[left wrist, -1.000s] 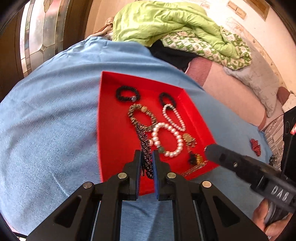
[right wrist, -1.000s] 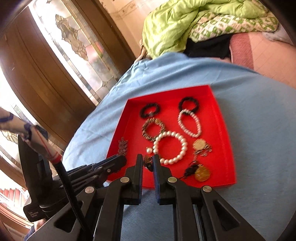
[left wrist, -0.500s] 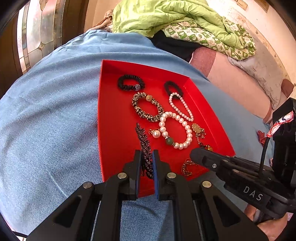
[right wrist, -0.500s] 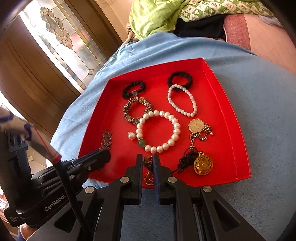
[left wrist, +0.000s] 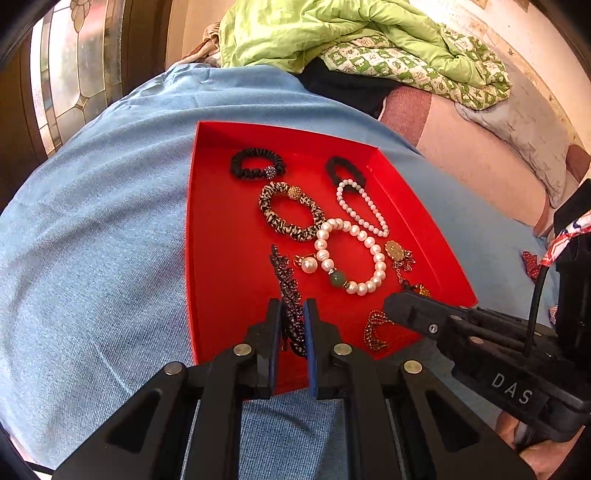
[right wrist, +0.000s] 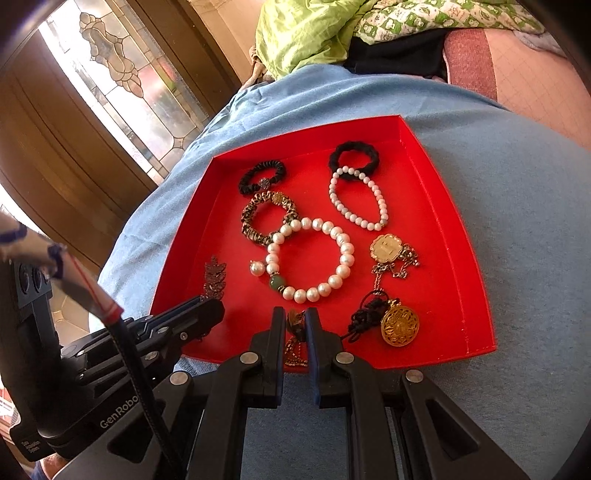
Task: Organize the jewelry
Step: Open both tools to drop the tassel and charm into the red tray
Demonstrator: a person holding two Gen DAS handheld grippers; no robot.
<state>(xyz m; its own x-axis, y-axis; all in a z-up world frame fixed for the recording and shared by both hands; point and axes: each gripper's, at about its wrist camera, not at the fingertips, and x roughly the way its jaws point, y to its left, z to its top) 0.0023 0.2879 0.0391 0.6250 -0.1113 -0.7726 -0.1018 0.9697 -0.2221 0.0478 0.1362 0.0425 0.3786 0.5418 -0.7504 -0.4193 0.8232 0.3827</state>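
Note:
A red tray (left wrist: 221,258) (right wrist: 443,236) lies on a blue cloth and holds several bracelets, hair ties and pendants. My left gripper (left wrist: 292,314) is shut on a dark beaded leaf-shaped earring (left wrist: 286,280), whose tip lies over the tray's near left part; it also shows in the right wrist view (right wrist: 215,275). My right gripper (right wrist: 295,325) is shut on a small gold chain earring (right wrist: 295,354) (left wrist: 375,328) just above the tray's near edge. A large pearl bracelet (right wrist: 310,258) lies in the tray's middle.
A gold round pendant on black cord (right wrist: 399,325) and a gold medallion with chain (right wrist: 388,251) lie at the tray's right. A green quilt (left wrist: 332,33) is piled behind. A small red item (left wrist: 532,262) lies on the cloth right of the tray.
Both grippers have moved forward and lower toward the tray, each still holding its earring. The tray looms larger in both views.

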